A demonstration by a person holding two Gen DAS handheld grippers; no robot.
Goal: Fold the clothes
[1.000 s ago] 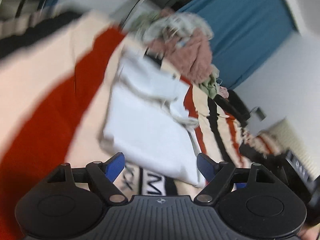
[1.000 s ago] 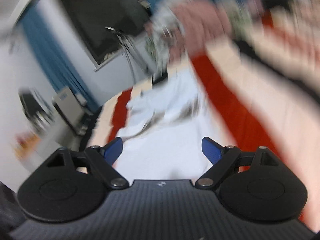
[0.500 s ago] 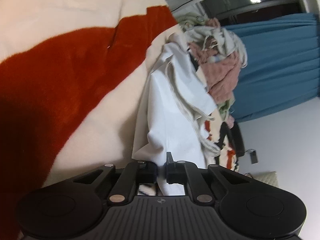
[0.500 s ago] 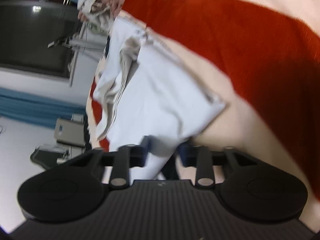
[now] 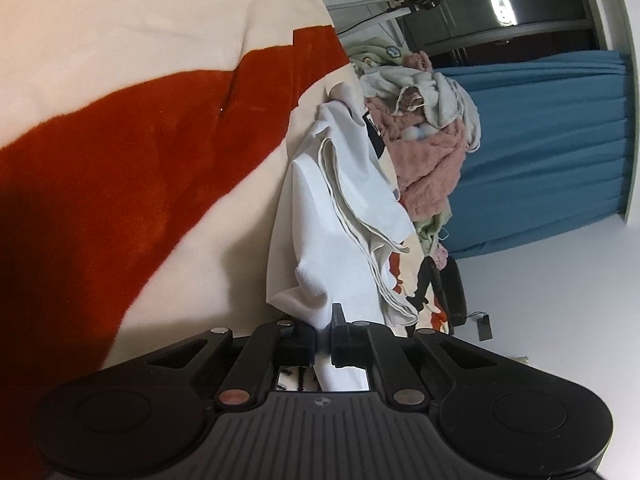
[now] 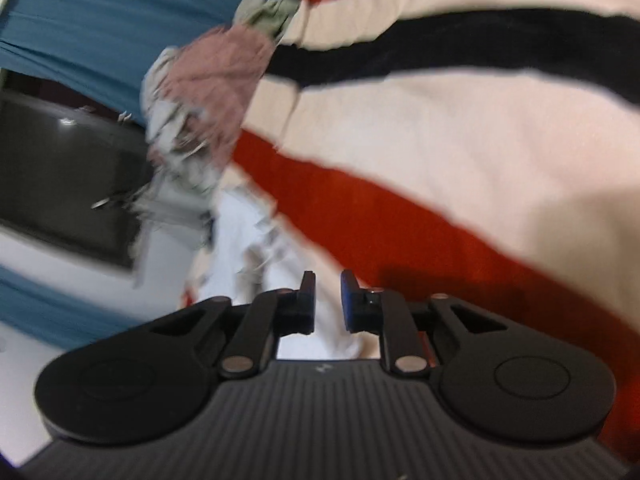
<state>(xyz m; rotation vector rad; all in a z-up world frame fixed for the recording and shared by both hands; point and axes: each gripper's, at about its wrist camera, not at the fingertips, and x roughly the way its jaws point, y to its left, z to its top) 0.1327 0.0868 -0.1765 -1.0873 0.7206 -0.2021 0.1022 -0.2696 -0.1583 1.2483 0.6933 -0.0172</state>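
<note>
White cloth, a folded garment (image 5: 320,236), lies on a plush blanket (image 5: 120,152) striped in cream, rust red and black. The left gripper (image 5: 323,334) is pinched tight on the garment's near corner, with fabric bunched between its fingers and running back under them. Through the right wrist camera the same garment (image 6: 248,256) is blurred; the right gripper (image 6: 327,300) has its fingers drawn narrow with white fabric passing between them, so it seems to grip the cloth too, though the blur leaves contact unclear. Beyond the garment, a heap of unfolded laundry (image 5: 424,136) crowds the far end of the blanket: a pink fleecy piece, pale towels and something green, touching the garment's far edge. A blue curtain (image 5: 544,152) hangs behind the heap, beside a dark window (image 5: 500,4). A metal rack (image 5: 384,4) stands near the window.
</note>
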